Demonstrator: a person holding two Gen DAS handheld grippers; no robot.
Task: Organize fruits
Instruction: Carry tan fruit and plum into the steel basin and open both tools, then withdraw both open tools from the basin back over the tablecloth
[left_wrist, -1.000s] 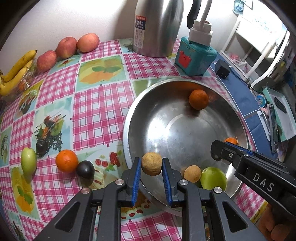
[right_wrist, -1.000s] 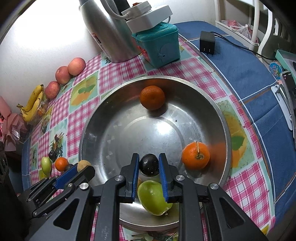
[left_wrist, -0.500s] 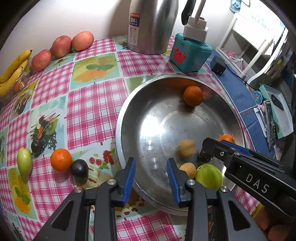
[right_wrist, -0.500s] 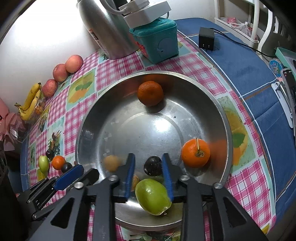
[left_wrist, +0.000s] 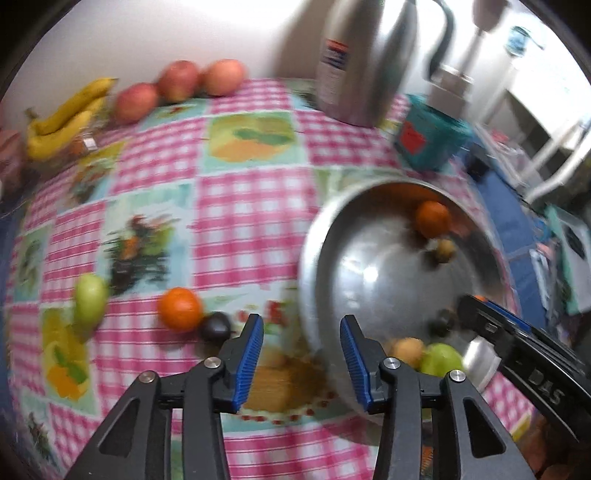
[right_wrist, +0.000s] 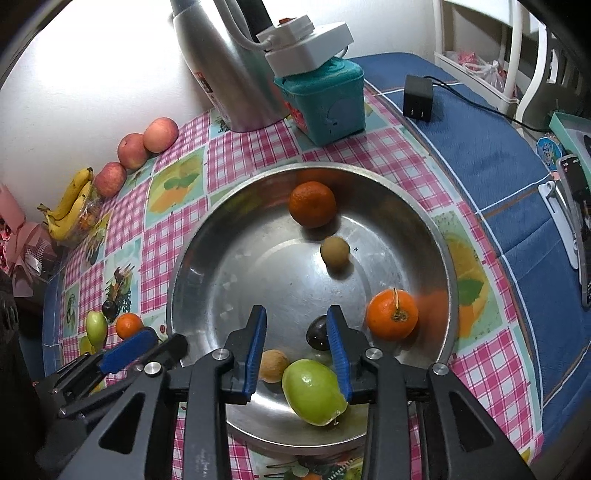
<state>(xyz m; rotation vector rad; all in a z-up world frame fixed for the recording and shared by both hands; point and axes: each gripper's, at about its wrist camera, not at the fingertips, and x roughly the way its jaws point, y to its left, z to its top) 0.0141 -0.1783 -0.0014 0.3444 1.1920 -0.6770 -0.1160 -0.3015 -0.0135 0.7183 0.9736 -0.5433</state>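
The steel bowl (right_wrist: 258, 266) holds two oranges (right_wrist: 312, 204) (right_wrist: 392, 314), a dark plum (right_wrist: 318, 332), a green fruit (right_wrist: 314, 391) and two small tan fruits (right_wrist: 334, 251) (right_wrist: 273, 365). My right gripper (right_wrist: 295, 314) is open over the bowl's near side, nothing between its pads, the plum just beside its right finger. My left gripper (left_wrist: 301, 325) hangs over the bowl's (left_wrist: 362, 266) left rim, its jaws opening and empty. On the cloth to its left lie an orange (left_wrist: 180, 309), a dark plum (left_wrist: 216, 326) and a green fruit (left_wrist: 90, 299).
A steel kettle (right_wrist: 221, 74) and a teal box (right_wrist: 325, 103) with a white power strip stand behind the bowl. Three apples (right_wrist: 133, 151) and bananas (right_wrist: 70, 206) line the wall at left. A black charger (right_wrist: 417, 98) lies on blue cloth at right.
Both grippers opened. The left let go of a tan fruit, which rolled to the far orange, and then swung left over the rim. The right dropped the dark plum into the bowl.
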